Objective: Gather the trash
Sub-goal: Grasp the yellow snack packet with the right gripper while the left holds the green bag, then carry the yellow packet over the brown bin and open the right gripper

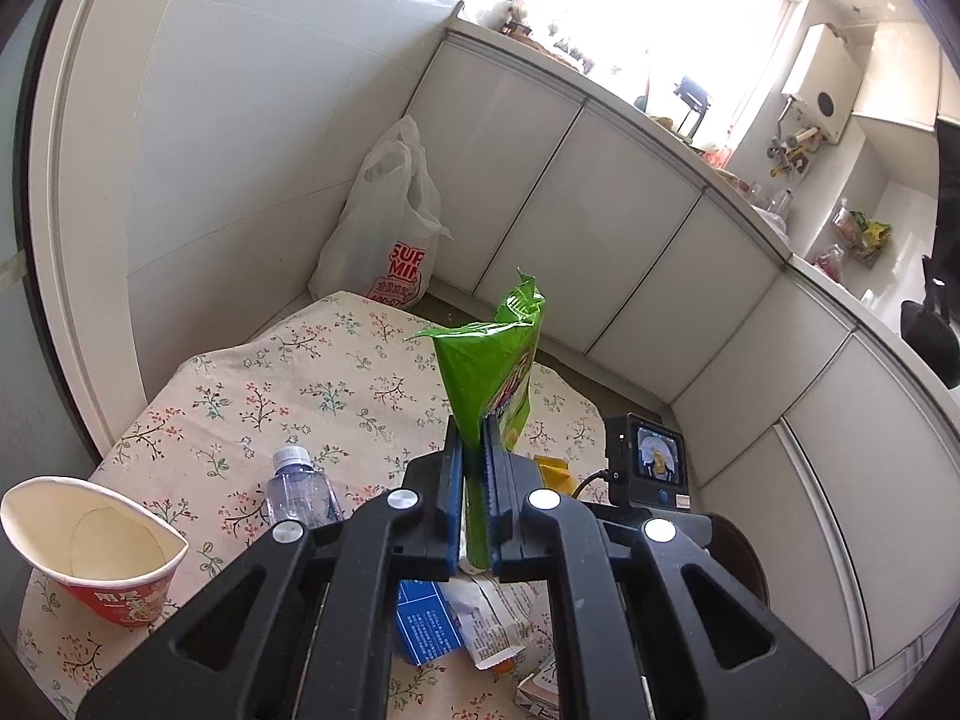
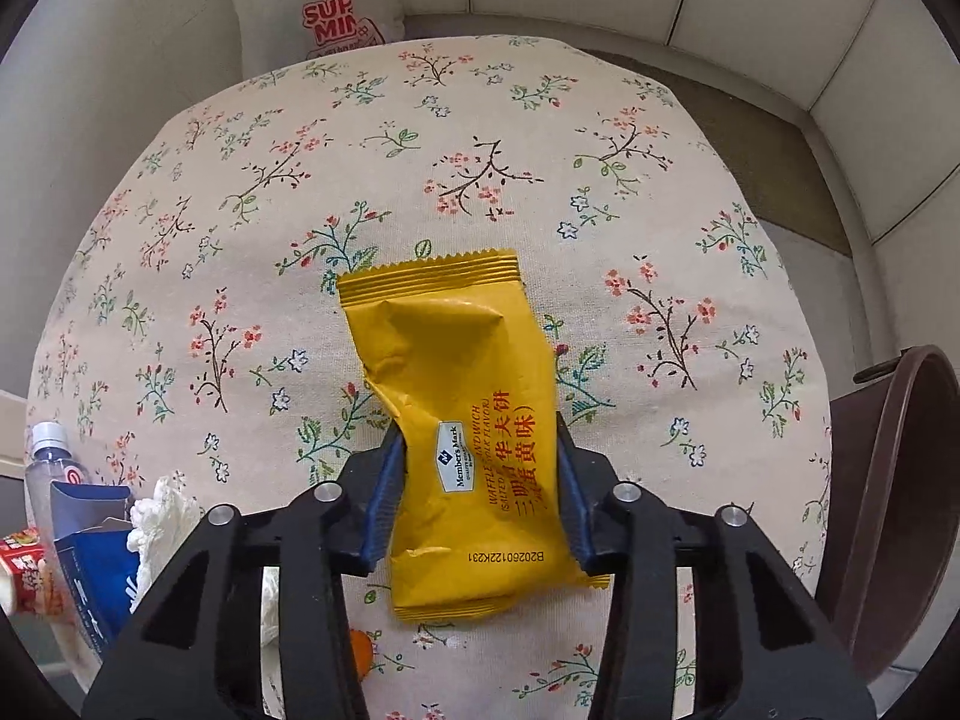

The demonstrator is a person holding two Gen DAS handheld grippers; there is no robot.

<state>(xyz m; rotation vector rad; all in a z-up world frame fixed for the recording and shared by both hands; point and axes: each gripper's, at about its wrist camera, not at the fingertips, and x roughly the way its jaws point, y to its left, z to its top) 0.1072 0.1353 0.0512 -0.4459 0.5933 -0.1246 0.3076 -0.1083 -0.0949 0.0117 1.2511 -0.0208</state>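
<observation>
My left gripper (image 1: 473,450) is shut on a green snack bag (image 1: 489,360) and holds it upright above the floral tablecloth (image 1: 288,384). My right gripper (image 2: 480,456) has its blue pads on both sides of a yellow wafer wrapper (image 2: 456,372) that lies on the tablecloth (image 2: 420,150); the pads pinch its lower half. The right gripper's camera unit (image 1: 651,459) shows in the left wrist view, with a bit of the yellow wrapper (image 1: 552,471) beside it. A brown trash bin (image 2: 900,480) stands at the table's right edge.
A red paper cup (image 1: 96,546), a clear bottle (image 1: 297,486), a blue carton (image 1: 420,624) and crumpled paper (image 1: 492,618) lie on the near left. A white plastic bag (image 1: 390,222) stands in the far corner. White cabinets (image 1: 630,240) run along the right.
</observation>
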